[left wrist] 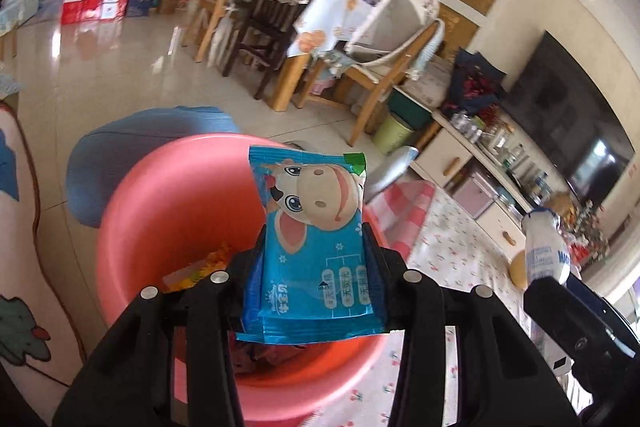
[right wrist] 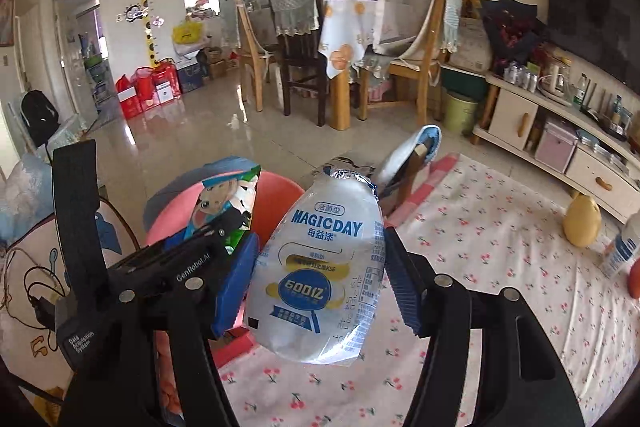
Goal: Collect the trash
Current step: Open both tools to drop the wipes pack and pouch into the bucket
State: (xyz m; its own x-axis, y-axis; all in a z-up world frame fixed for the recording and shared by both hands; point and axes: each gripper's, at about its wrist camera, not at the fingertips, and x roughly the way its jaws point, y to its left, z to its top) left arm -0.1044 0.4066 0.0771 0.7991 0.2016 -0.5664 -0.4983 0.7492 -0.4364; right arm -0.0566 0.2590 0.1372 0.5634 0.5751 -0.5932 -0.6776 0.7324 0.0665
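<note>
Blue snack packet [left wrist: 316, 247] pinched in left claw [left wrist: 314, 259], seemingly over pink basin [left wrist: 168, 211].

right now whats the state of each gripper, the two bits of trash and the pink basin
left gripper: shut on the blue cow wrapper
blue cow wrapper: held upright above the basin
right gripper: shut on the white bottle
white bottle: foil lid peeled open, held off the mat
pink basin: already has some scraps inside
</note>
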